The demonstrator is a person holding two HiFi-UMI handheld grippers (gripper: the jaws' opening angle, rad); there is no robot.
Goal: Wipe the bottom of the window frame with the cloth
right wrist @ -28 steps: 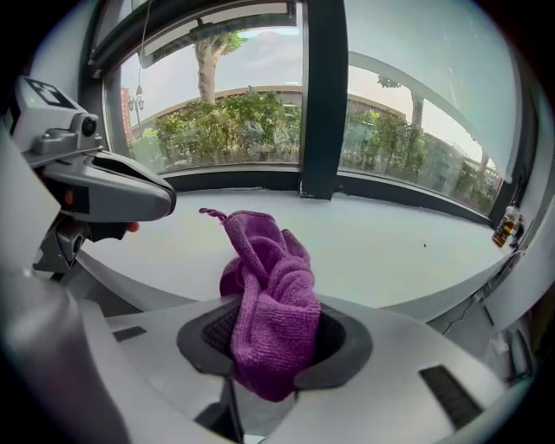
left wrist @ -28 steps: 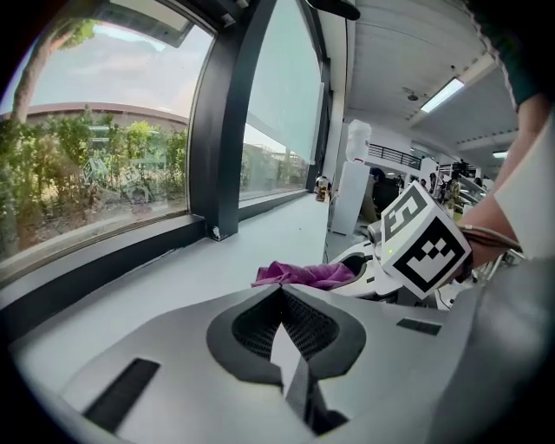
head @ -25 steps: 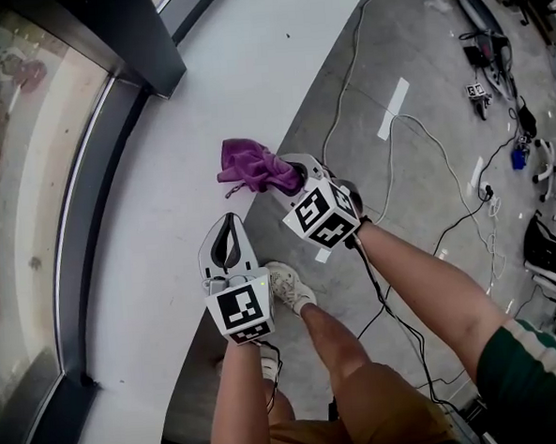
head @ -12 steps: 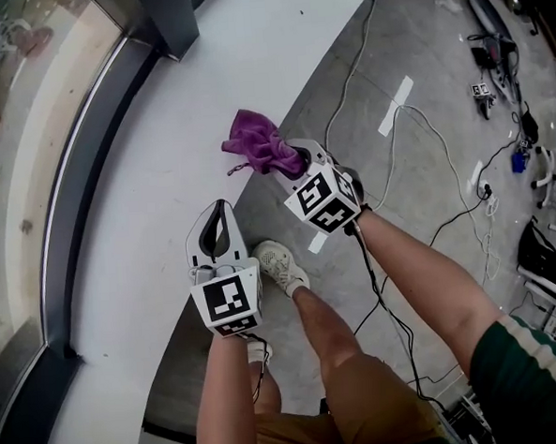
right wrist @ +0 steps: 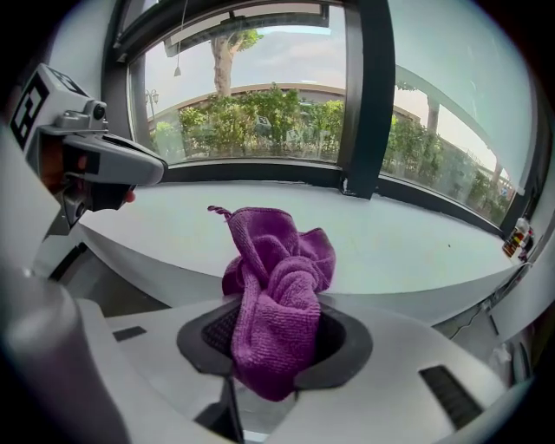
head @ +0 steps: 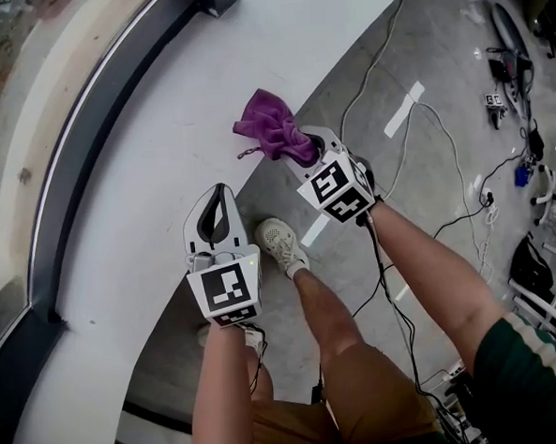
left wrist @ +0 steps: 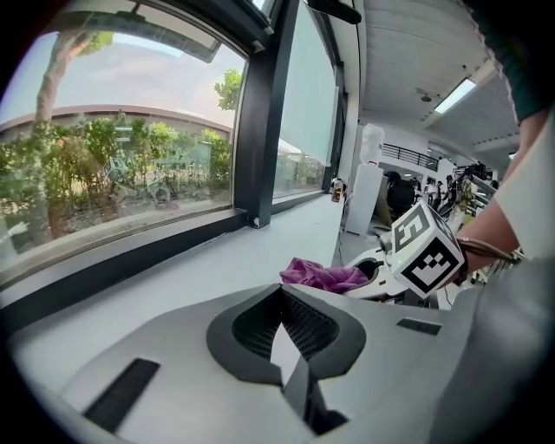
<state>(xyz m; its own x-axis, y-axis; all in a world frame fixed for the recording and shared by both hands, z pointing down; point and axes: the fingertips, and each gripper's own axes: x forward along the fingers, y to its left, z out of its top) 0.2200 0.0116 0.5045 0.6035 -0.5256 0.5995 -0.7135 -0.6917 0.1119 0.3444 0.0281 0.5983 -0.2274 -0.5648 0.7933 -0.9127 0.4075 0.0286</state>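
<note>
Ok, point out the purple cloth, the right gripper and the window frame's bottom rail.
purple cloth (head: 272, 123), head view, bunched upper folds.
right gripper (head: 304, 152), head view, between its jaw tips, shut on the cloth.
bottom rail (right wrist: 260, 173), right gripper view, dark strip under the glass.

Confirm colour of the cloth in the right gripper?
Purple. The cloth is bunched between the right gripper's jaws; it shows best in the right gripper view.

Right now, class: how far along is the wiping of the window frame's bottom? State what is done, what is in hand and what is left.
Done: the purple cloth is picked up, bunched in the shut right gripper. In hand: it is held over the white sill near its edge, apart from the dark bottom frame. Left: all the wiping itself. The left gripper is shut and empty.
</note>
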